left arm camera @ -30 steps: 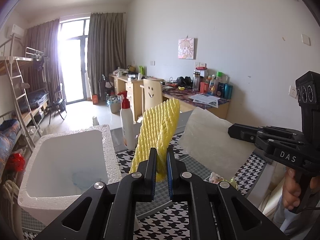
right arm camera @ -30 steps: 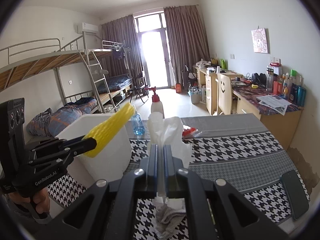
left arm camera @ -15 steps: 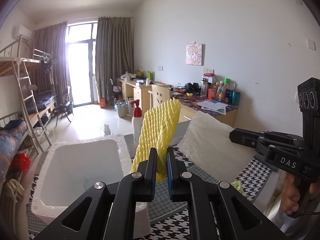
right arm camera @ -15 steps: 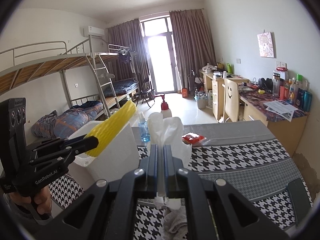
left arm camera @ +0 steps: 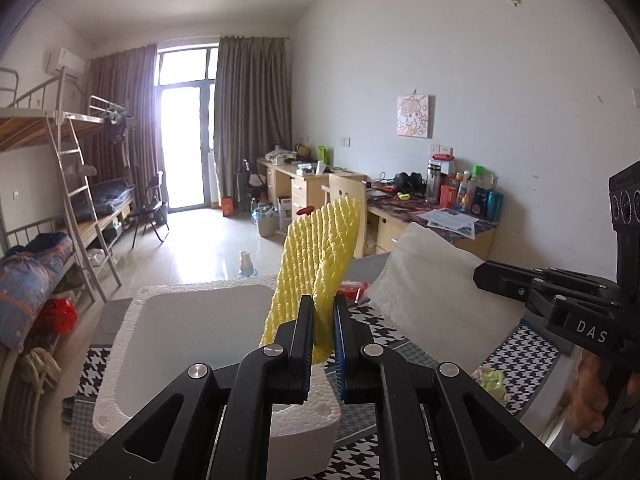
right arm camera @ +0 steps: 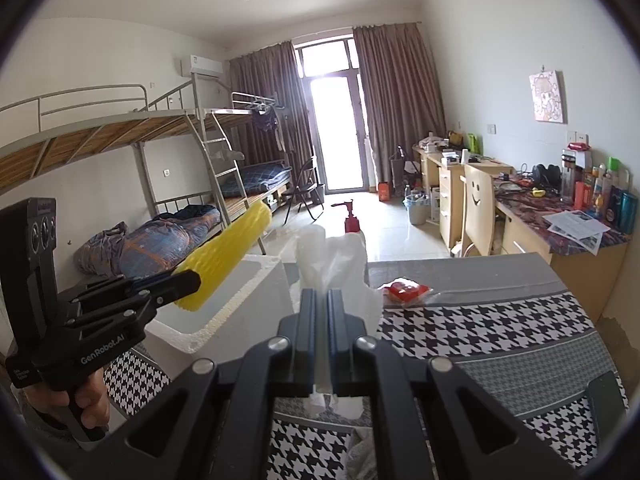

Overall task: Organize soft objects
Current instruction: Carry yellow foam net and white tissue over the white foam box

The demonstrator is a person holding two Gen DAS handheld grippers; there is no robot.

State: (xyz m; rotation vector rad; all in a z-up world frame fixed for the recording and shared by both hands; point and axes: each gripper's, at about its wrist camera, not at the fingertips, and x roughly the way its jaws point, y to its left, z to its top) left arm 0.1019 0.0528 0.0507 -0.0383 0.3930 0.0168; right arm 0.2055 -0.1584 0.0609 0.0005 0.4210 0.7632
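My left gripper [left arm camera: 319, 312] is shut on a yellow foam net sleeve [left arm camera: 320, 256], which stands up from the jaws above the near right corner of a white foam box [left arm camera: 132, 328]. From the right wrist view the same left gripper [right arm camera: 192, 280] holds the yellow sleeve [right arm camera: 228, 252] over the white foam box [right arm camera: 264, 284]. My right gripper [right arm camera: 321, 300] is shut on a white plastic sheet [right arm camera: 332, 256], which rises above the jaws and hangs below them. In the left wrist view that right gripper [left arm camera: 478, 276] holds the white sheet [left arm camera: 428, 280] to the right of the box.
A table with a houndstooth cloth [right arm camera: 480, 332] carries a red packet [right arm camera: 404, 286]. A red-capped pump bottle [right arm camera: 352, 220] stands behind the box. A greenish wrapper [left arm camera: 490, 380] lies under the sheet. Desks [right arm camera: 560, 220], a chair and bunk beds [right arm camera: 120, 152] line the room.
The left gripper with the yellow sleeve has lifted and shifted over the box, which now lies lower in its view. The right gripper keeps its grip on the white sheet, nearly still.
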